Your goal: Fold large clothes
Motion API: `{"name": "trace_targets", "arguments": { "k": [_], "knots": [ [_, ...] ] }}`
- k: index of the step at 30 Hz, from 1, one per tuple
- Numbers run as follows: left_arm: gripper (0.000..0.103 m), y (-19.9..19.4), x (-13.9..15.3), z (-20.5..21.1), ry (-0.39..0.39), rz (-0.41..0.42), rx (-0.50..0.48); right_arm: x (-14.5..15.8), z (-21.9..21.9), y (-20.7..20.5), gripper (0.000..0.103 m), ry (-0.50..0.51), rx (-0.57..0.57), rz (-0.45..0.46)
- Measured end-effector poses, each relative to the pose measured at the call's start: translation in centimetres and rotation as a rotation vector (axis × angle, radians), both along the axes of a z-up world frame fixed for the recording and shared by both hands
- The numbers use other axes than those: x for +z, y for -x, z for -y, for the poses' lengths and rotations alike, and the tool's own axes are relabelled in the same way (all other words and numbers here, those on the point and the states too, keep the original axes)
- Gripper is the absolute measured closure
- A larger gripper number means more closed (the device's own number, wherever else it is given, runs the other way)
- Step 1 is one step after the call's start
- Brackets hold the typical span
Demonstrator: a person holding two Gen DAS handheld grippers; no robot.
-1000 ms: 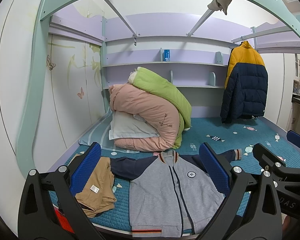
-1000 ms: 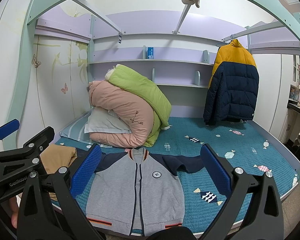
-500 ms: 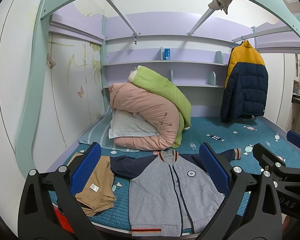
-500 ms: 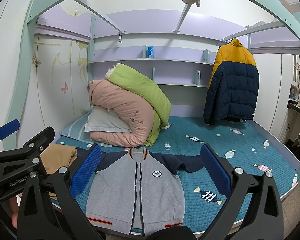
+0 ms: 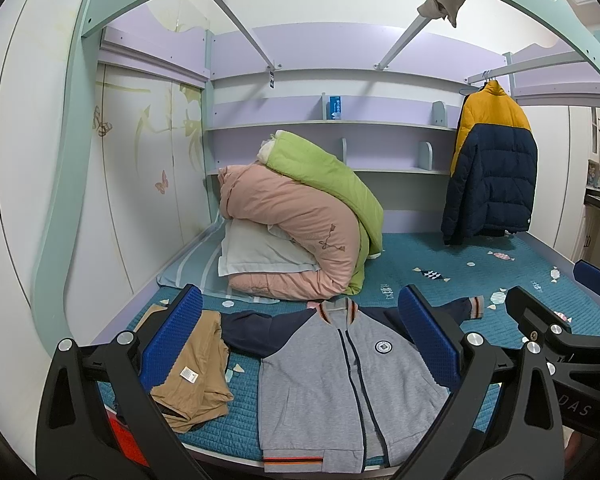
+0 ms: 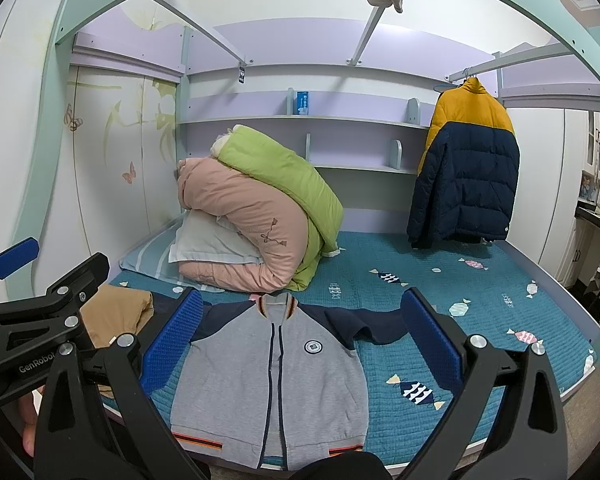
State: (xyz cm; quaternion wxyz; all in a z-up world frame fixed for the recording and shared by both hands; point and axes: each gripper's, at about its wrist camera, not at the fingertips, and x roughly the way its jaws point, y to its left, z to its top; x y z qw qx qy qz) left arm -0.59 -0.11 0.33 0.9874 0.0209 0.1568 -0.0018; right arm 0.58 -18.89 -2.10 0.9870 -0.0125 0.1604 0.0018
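Observation:
A grey zip jacket point(image 5: 332, 368) with navy sleeves and a round chest badge lies flat, front up, at the near edge of the teal bed; it also shows in the right wrist view point(image 6: 276, 368). My left gripper point(image 5: 300, 332) is open and empty, held above the jacket. My right gripper point(image 6: 300, 336) is open and empty, also above the jacket. Each gripper shows at the edge of the other's view. Neither touches the cloth.
A folded tan garment point(image 5: 196, 372) lies left of the jacket. Rolled pink and green quilts point(image 5: 300, 232) on a pillow sit behind it. A yellow and navy puffer coat point(image 5: 488, 168) hangs at the back right. The bed frame arches overhead.

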Motion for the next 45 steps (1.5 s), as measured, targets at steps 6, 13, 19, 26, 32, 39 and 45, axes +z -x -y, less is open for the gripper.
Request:
{"name": "trace_targets", "arguments": {
  "k": [6,13,19,26,32,39,45],
  "knots": [
    [0.005,-0.1,-0.2,-0.4,0.000,0.000,-0.001,-1.0,0.0,-0.4,0.007,0.003,0.000,0.001],
    [0.005,-0.1,-0.3,-0.4,-0.002,0.001,0.000,-1.0,-0.1,-0.4,0.007,0.003,0.000,-0.001],
    [0.005,-0.2,-0.3,-0.5,0.003,-0.004,-0.003,-1.0,-0.1,-0.5,0.007,0.001,0.002,-0.003],
    [0.005,-0.5,-0.7,-0.5,0.000,-0.015,0.001,-1.0,-0.2,-1.0,0.007,-0.001,0.004,-0.016],
    [0.005,-2.1,-1.7,-0.5,-0.001,-0.054,0.004,-1.8,-0.2,-2.9,0.007,-0.007,0.006,-0.048],
    [0.005,-6.7,-5.0,-0.9,0.006,-0.150,0.004,-4.9,-0.4,-7.5,0.007,-0.020,-0.003,-0.124],
    [0.005,-12.6,-9.0,-1.4,0.011,-0.247,0.005,-8.9,-0.3,-12.8,0.007,-0.049,-0.016,-0.202]
  ]
}}
